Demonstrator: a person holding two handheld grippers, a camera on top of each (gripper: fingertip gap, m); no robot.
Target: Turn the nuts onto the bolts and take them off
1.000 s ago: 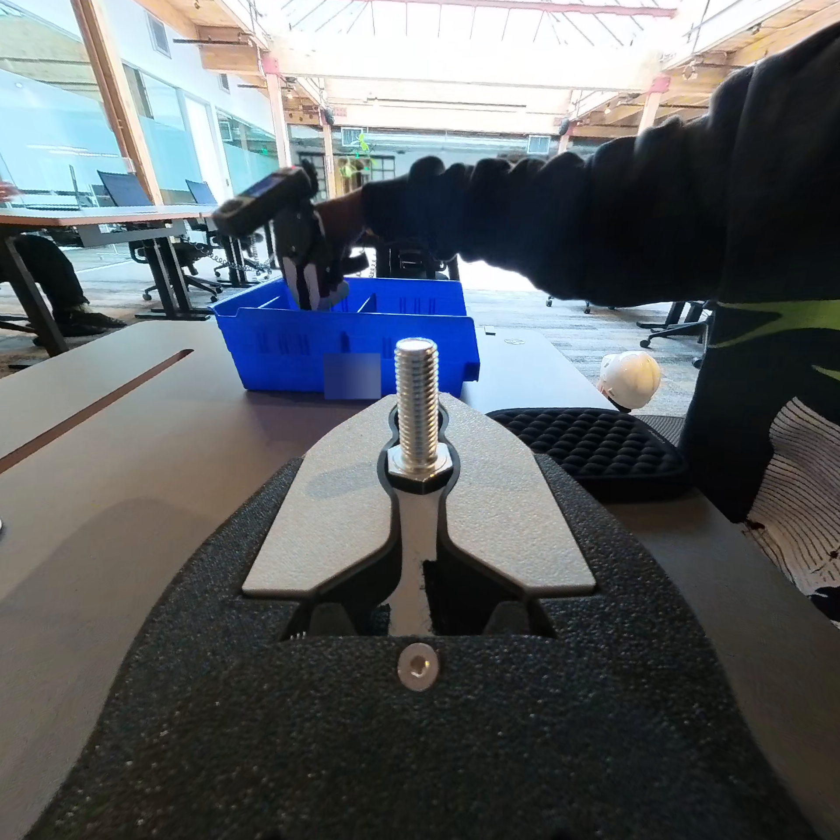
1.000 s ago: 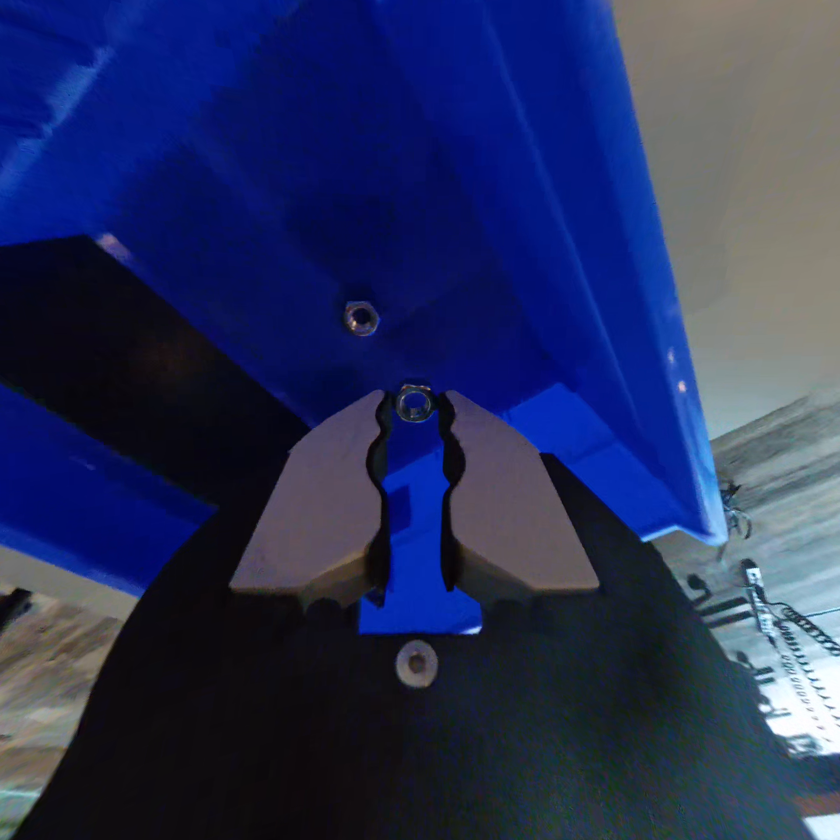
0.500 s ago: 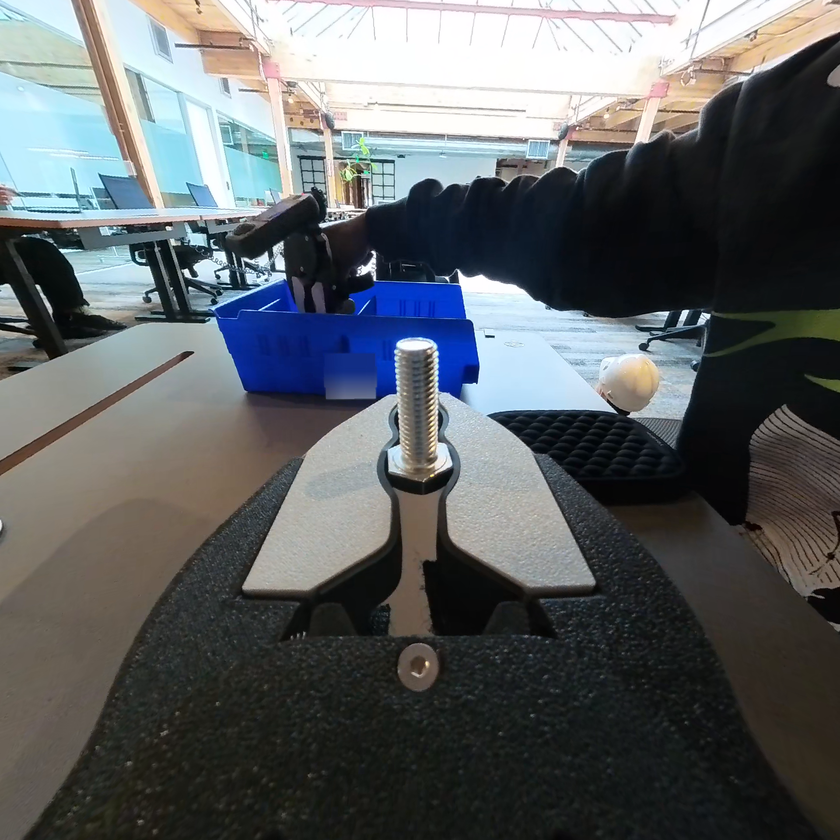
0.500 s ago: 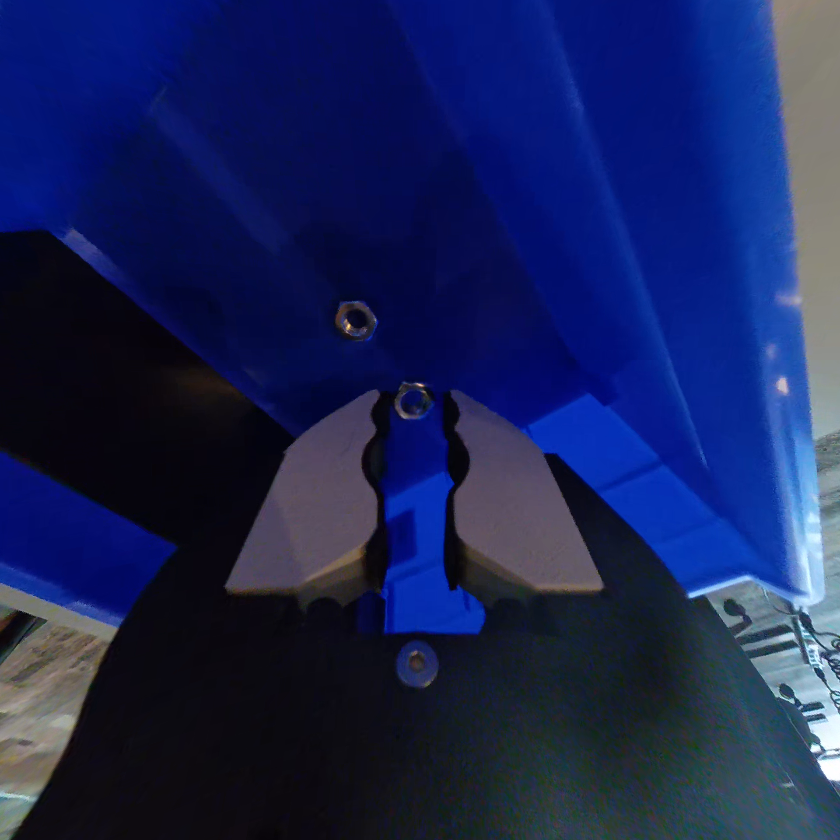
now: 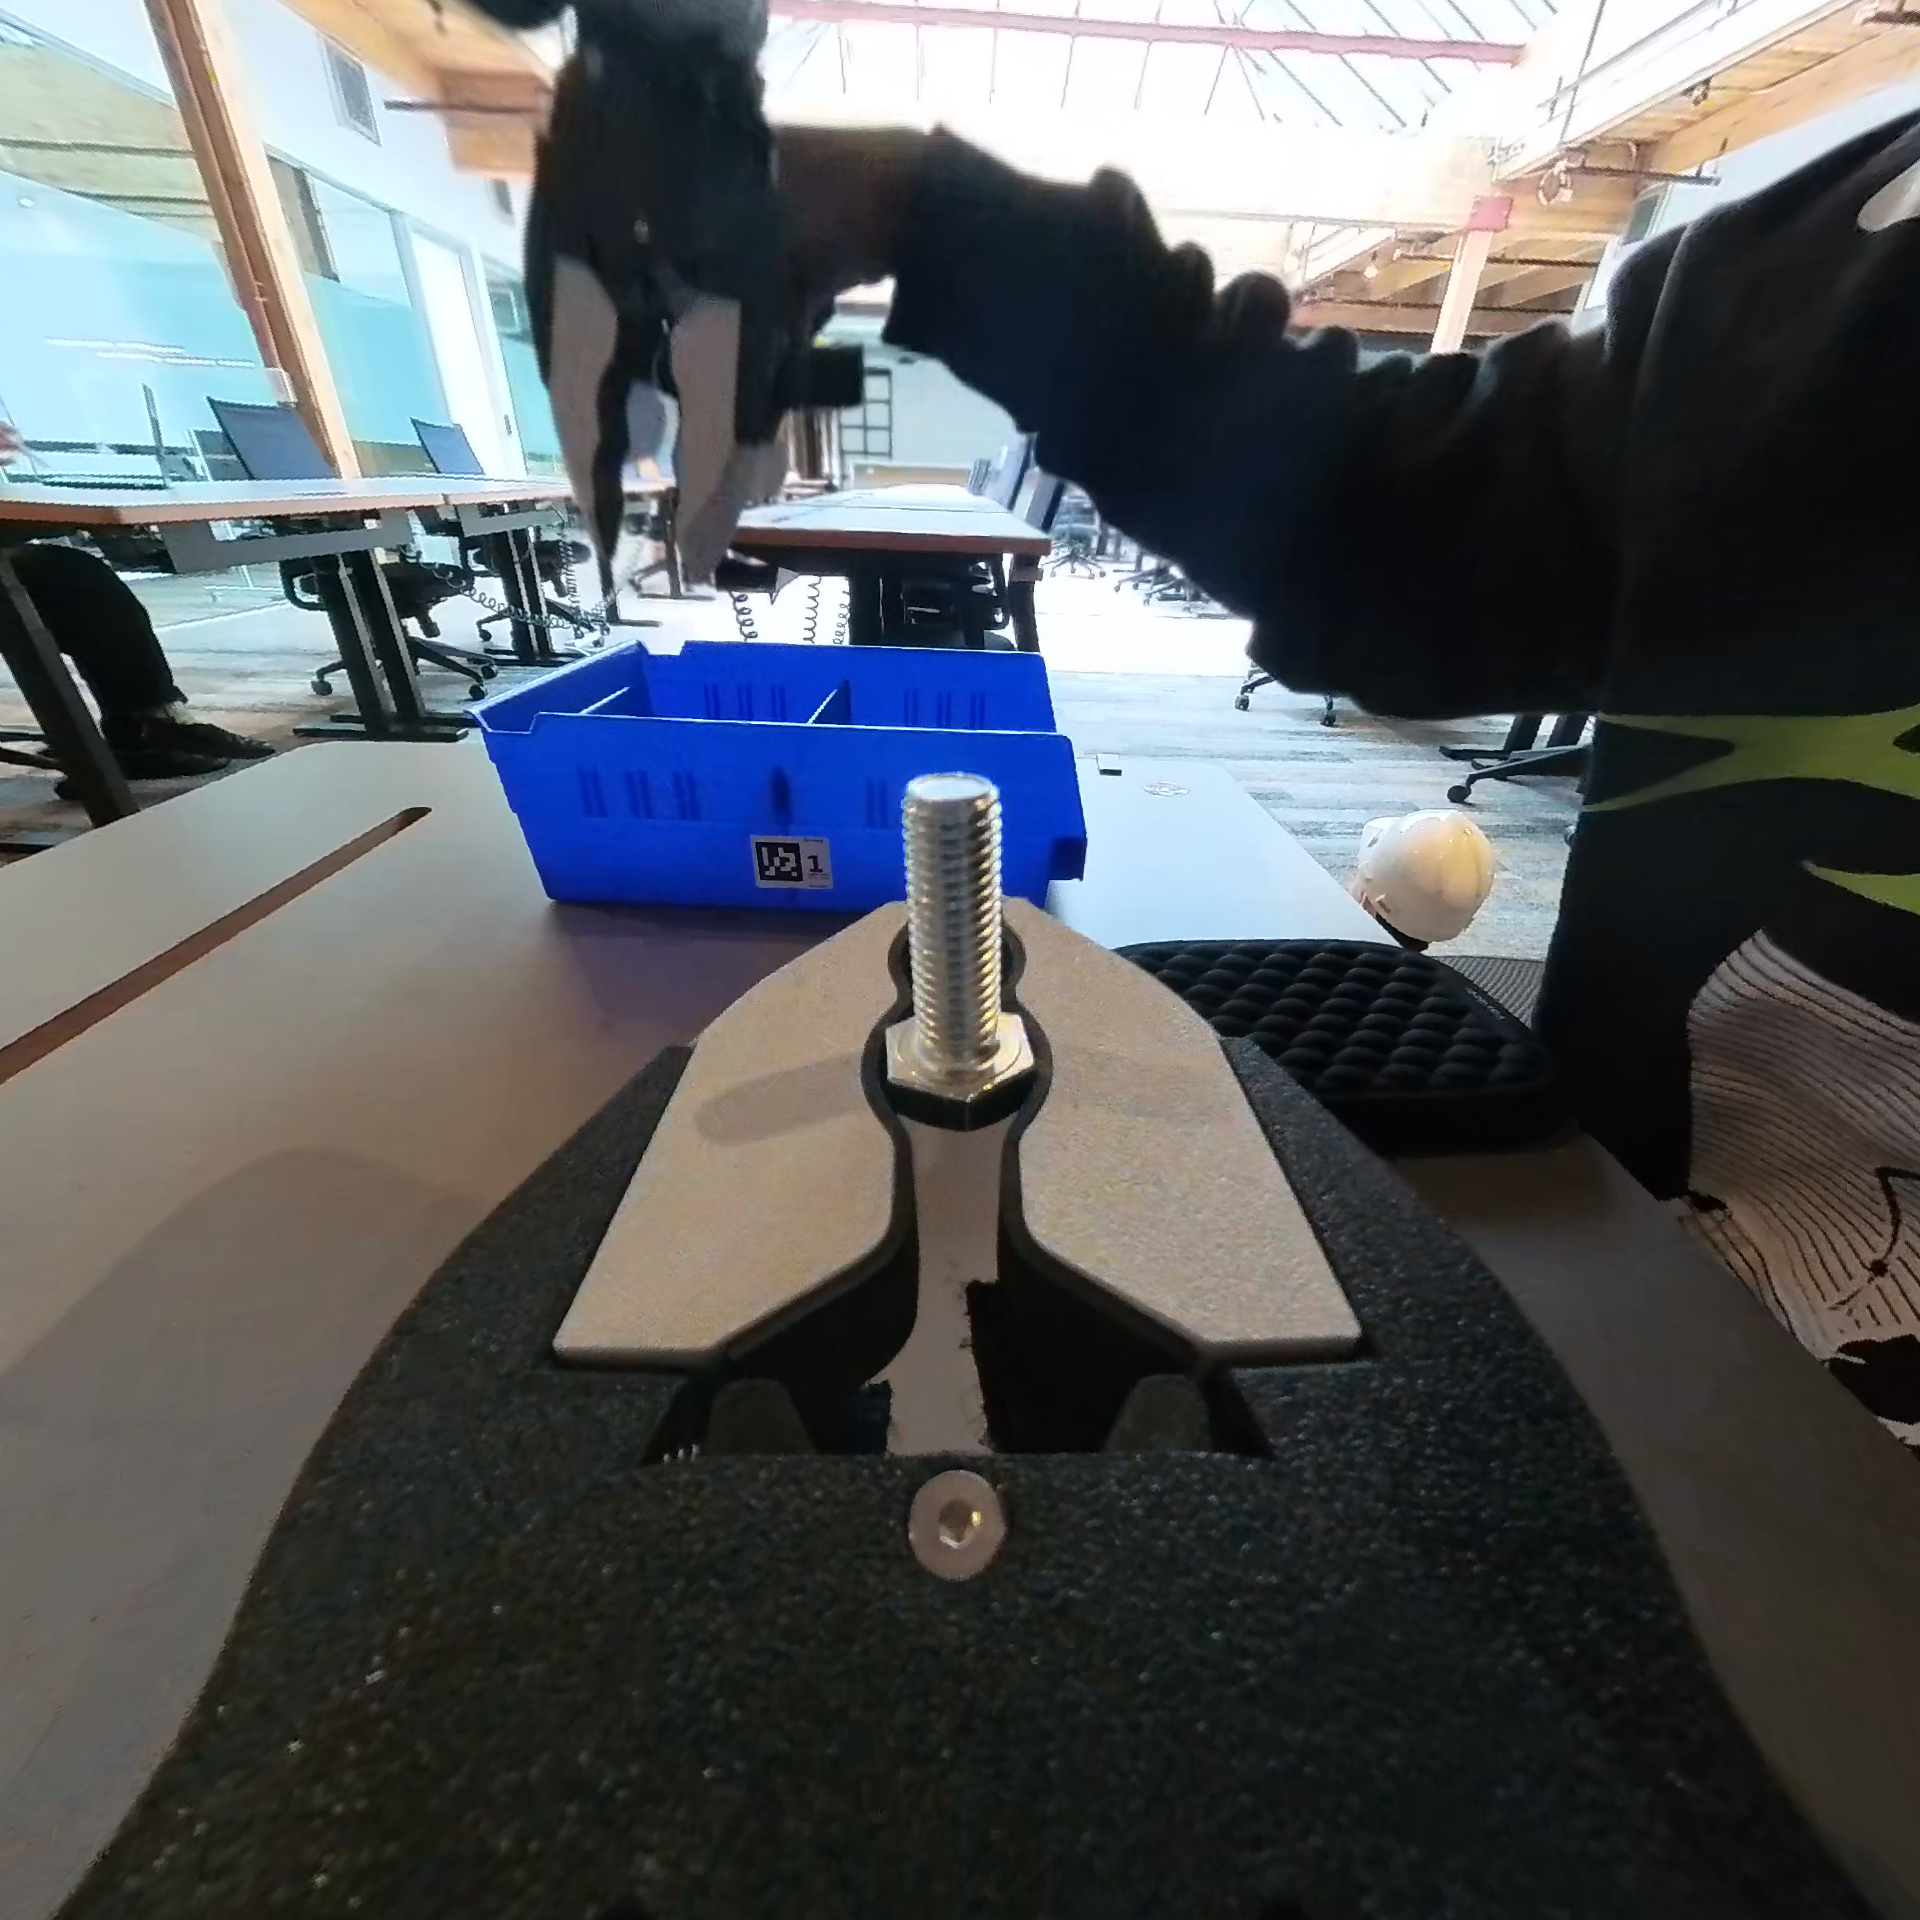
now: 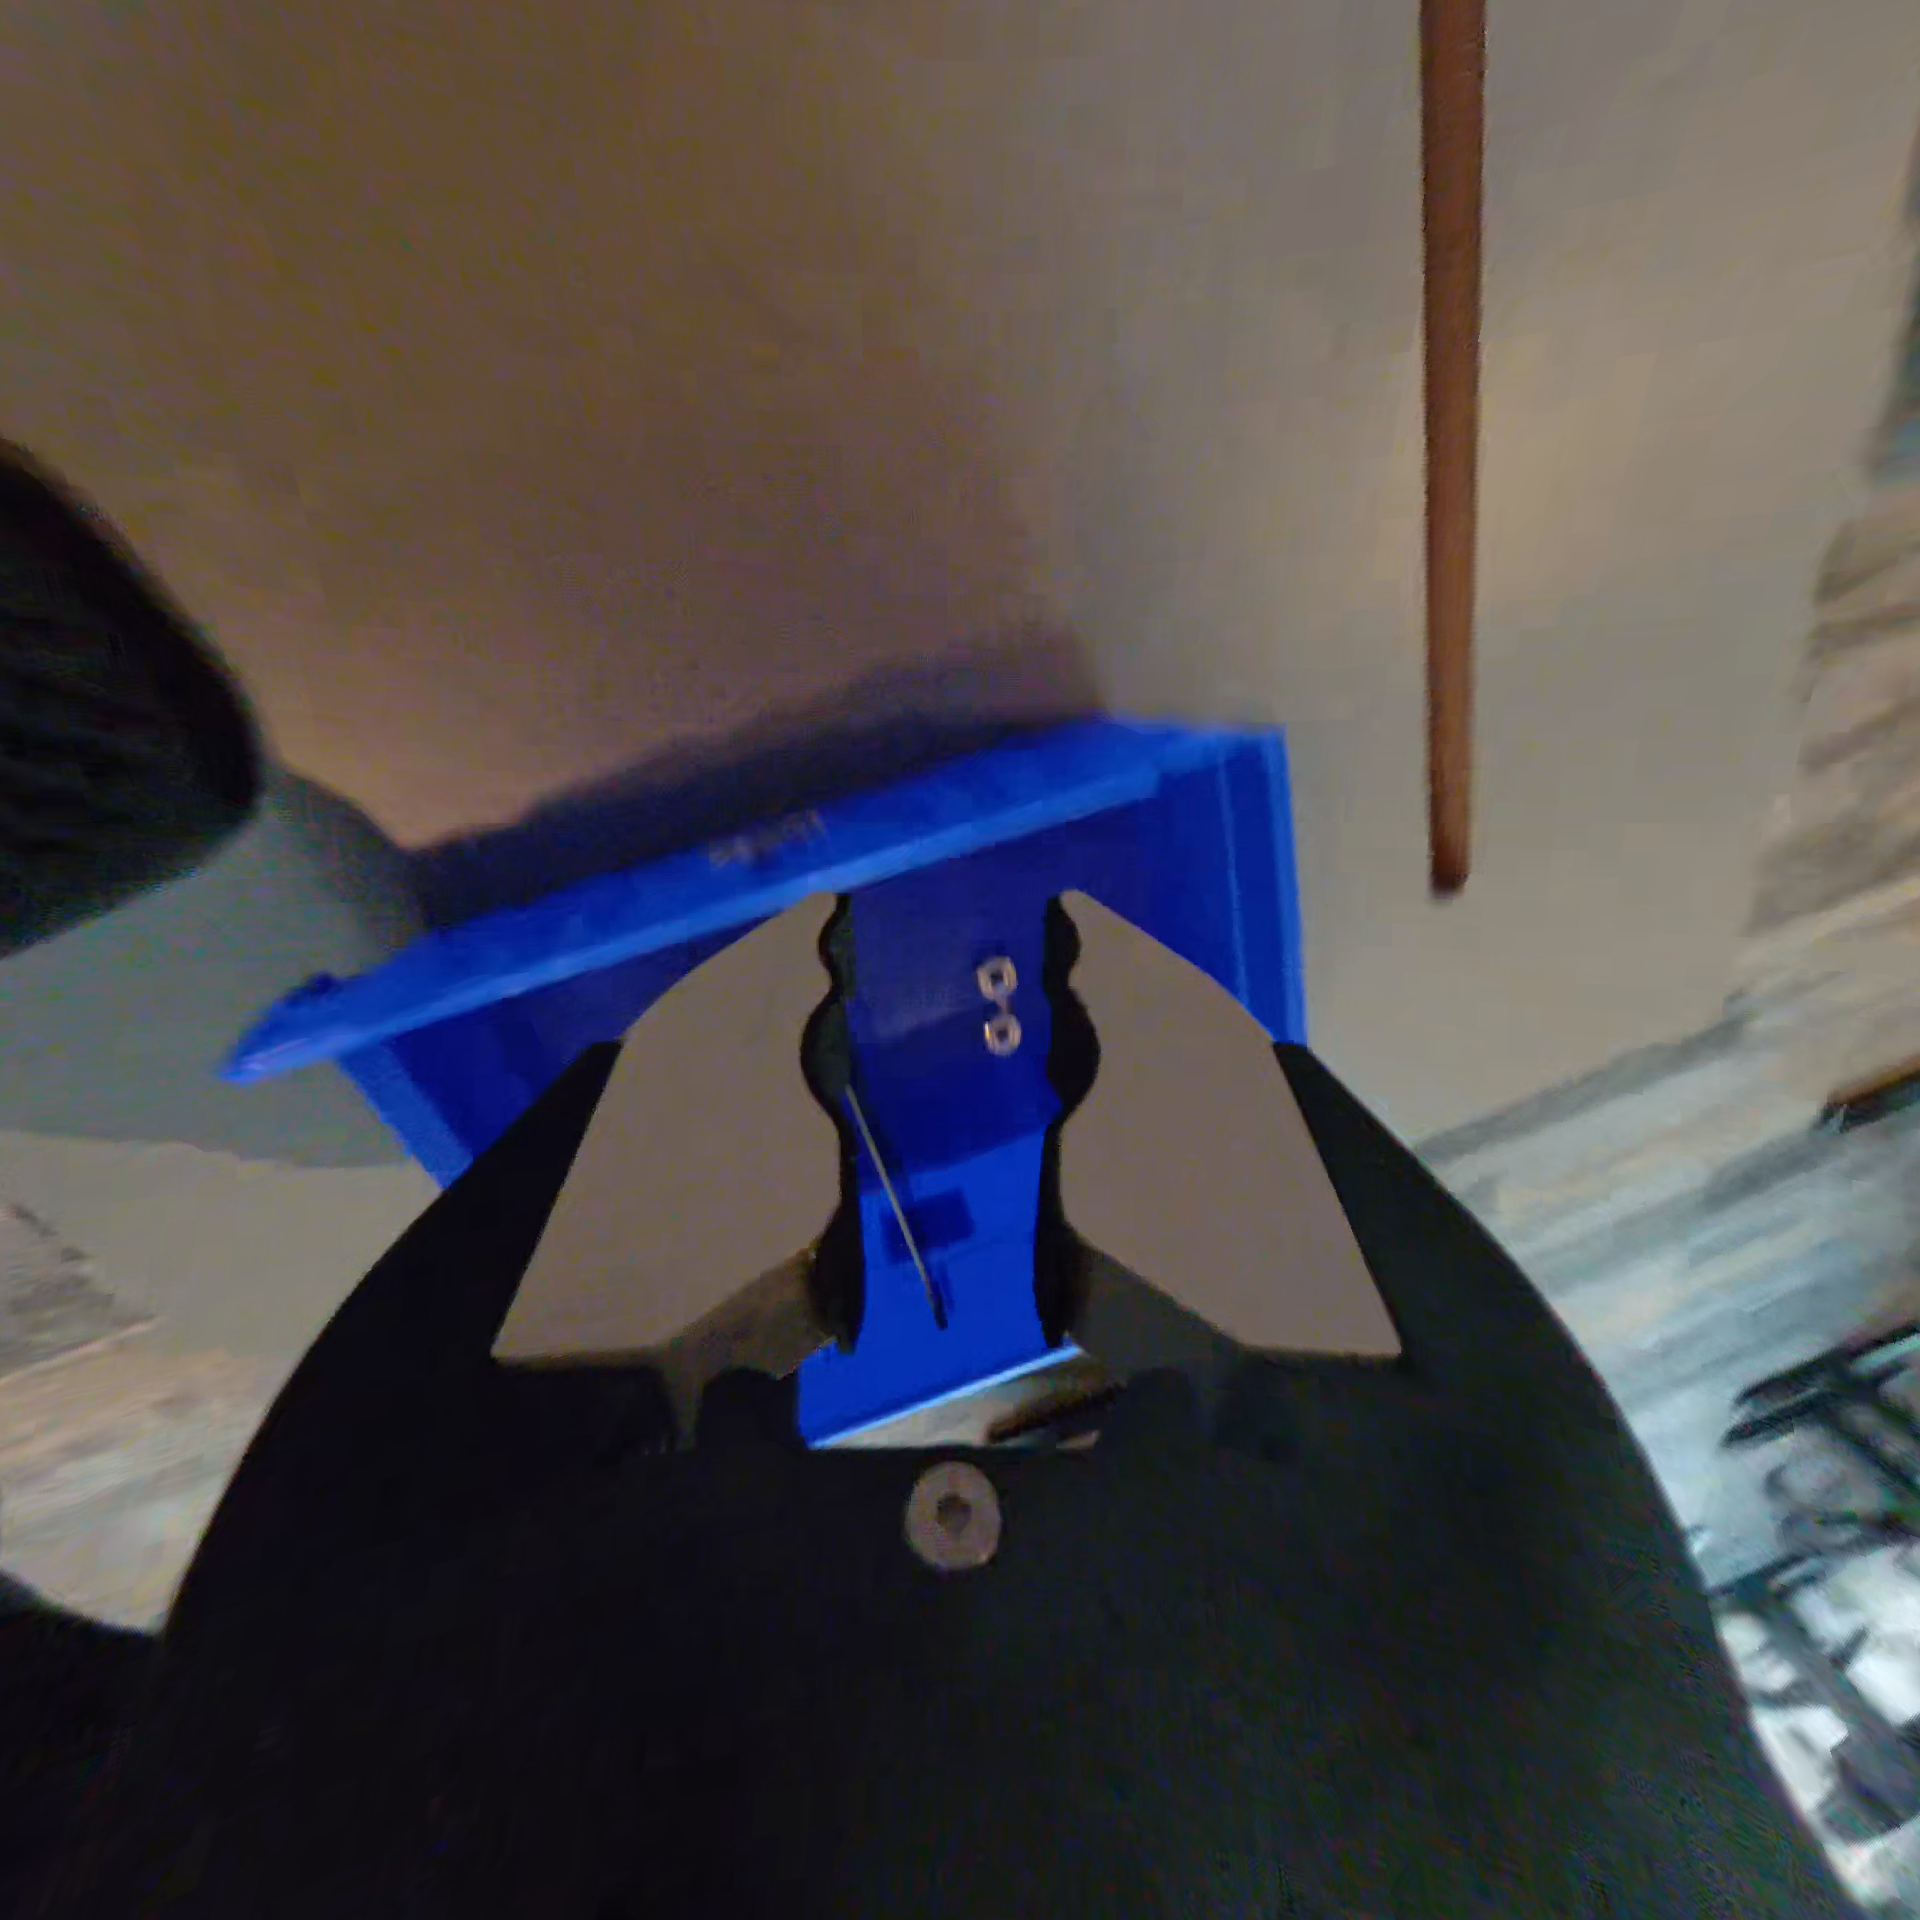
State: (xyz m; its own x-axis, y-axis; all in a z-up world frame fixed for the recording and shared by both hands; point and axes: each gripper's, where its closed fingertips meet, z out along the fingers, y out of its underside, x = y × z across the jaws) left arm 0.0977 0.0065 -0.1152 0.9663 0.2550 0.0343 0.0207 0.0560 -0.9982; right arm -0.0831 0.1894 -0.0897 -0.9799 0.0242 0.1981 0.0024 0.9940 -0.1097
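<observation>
My left gripper [image 5: 953,928] is shut on a silver bolt [image 5: 951,883]. It grips the hex head, and the threaded shaft stands upright with no nut on it. My right gripper [image 6: 948,912] is open and empty, looking down into the blue bin [image 6: 727,894] from high above. Two small silver nuts [image 6: 998,1006] lie side by side on the bin floor. In the left wrist view the right gripper [image 5: 655,556] hangs blurred above the blue bin [image 5: 644,842], fingers pointing down.
A person's dark sleeve [image 5: 1351,468] crosses the upper right. A black mesh pad [image 5: 1340,1018] lies right of the bolt, with a white rounded object [image 5: 1429,868] beyond the table edge. A long slot [image 5: 208,914] is cut into the grey table. Desks and chairs stand behind. Left tips to right tips: about 25 centimetres.
My right gripper has risen out of the bin and opened wider. The nut that was between its fingertips now lies in the bin beside the other. The left gripper and bolt have not moved.
</observation>
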